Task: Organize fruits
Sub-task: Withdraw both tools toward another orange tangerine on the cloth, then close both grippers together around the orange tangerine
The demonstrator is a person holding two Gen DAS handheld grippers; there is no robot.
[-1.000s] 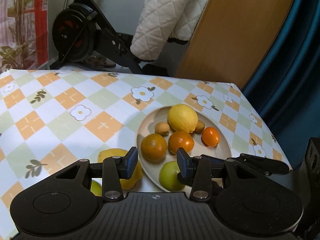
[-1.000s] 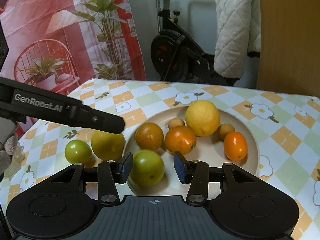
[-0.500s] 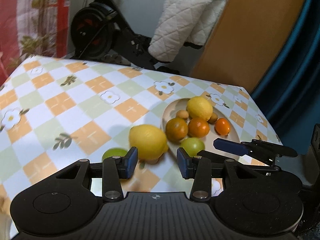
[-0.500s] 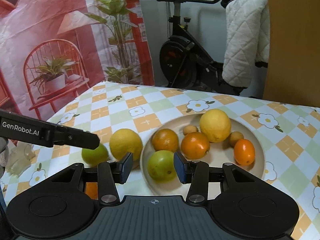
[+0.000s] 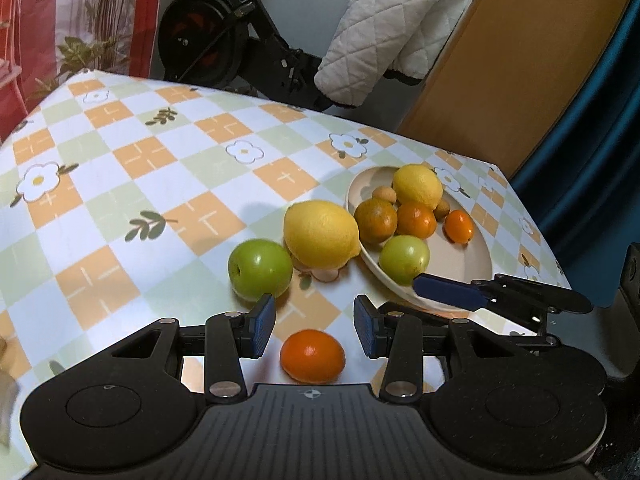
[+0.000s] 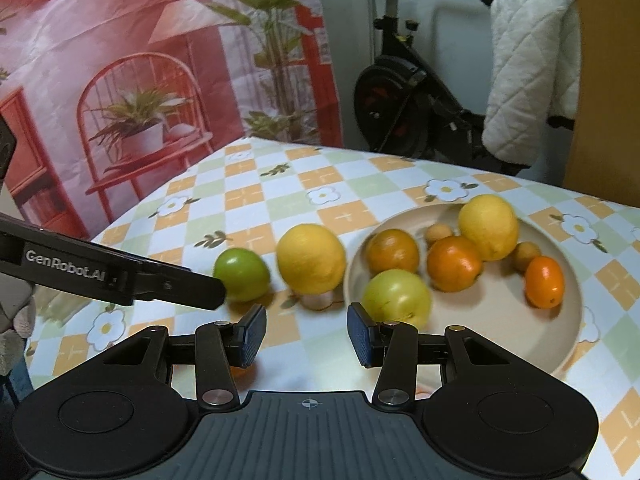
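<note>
Covering the table, a checked floral cloth (image 5: 132,160) fronts an exercise bike (image 6: 404,92); both grippers' fingers released.

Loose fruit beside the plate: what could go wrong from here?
1. The orange sits between the open left gripper pads, untouched; closing off-centre could roll it away.
2. The lemon leans against the plate rim with the green apple beside it; a nudge may shift both.
3. The right gripper hangs close by, so the two could collide.

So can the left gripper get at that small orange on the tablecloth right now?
Probably yes: the small orange lies just ahead of the left gripper, whose jaws are open and empty, nothing between.
</note>
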